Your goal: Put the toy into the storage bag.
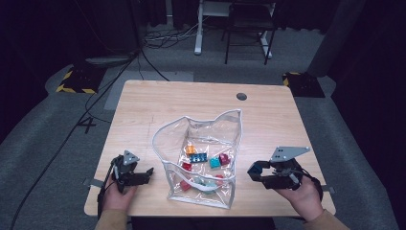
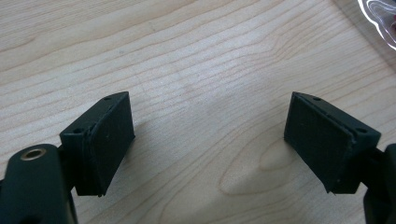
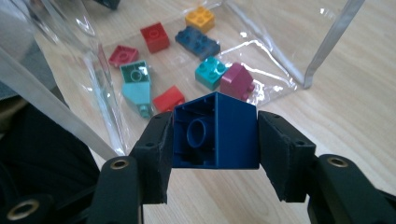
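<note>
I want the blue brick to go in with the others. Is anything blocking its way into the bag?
Yes, likely: the clear bag's near side wall stands between the blue brick, clamped in the right hand-held gripper, and the bricks inside. It probably has to go around to the opening.

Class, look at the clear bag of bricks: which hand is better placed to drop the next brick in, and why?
Probably the right. The right gripper already clamps a dark blue brick beside the clear bag; the left gripper is open with only table between its fingers.
</note>
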`<state>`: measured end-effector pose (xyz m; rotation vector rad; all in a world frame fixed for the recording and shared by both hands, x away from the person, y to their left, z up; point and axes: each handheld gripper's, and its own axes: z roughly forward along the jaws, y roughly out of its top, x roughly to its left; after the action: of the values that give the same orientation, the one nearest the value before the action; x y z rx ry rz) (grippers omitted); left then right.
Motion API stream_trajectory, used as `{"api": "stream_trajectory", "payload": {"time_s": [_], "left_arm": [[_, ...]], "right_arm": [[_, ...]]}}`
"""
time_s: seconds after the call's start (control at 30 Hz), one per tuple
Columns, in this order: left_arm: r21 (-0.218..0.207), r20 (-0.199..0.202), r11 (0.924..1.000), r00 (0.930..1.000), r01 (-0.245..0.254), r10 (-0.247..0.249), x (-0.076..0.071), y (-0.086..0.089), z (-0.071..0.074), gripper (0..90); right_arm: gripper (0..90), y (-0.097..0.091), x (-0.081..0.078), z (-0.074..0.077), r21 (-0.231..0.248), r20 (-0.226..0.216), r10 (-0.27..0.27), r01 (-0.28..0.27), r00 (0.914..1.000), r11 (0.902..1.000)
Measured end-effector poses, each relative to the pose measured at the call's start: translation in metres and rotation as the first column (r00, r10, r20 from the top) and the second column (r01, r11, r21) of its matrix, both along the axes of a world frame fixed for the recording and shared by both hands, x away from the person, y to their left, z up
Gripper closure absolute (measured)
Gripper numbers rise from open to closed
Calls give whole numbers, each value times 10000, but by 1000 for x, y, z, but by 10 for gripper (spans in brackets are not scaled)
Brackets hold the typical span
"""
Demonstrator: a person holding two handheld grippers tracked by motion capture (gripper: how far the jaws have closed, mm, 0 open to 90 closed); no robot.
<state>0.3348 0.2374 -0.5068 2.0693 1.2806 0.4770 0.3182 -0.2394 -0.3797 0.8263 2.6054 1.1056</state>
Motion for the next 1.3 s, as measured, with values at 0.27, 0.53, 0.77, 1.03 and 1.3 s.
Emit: {"api": "stream_trajectory", "payload": {"time_s": [0.27,0.53,0.77,1.03,1.3], "left_arm": [[2,-3,10000,10000,2,-2,0,0,0,162],[4,-17,10000,10000,11,-11,0,0,0,162],[9,-20,10000,10000,12,-12,0,0,0,162],[12,-16,10000,10000,14,-14,0,0,0,162],[10,-15,10000,10000,13,-13,0,0,0,162]], "right_arm": [[481,-1,4,26,455,272,46,-59,9996,9989],[481,1,8,53,865,610,91,-144,9981,9961],[481,6,10,73,1186,867,202,-304,9960,9925],[481,13,16,93,1401,1079,341,-491,9936,9889],[481,17,29,109,1794,965,489,-657,9941,9816]]}}
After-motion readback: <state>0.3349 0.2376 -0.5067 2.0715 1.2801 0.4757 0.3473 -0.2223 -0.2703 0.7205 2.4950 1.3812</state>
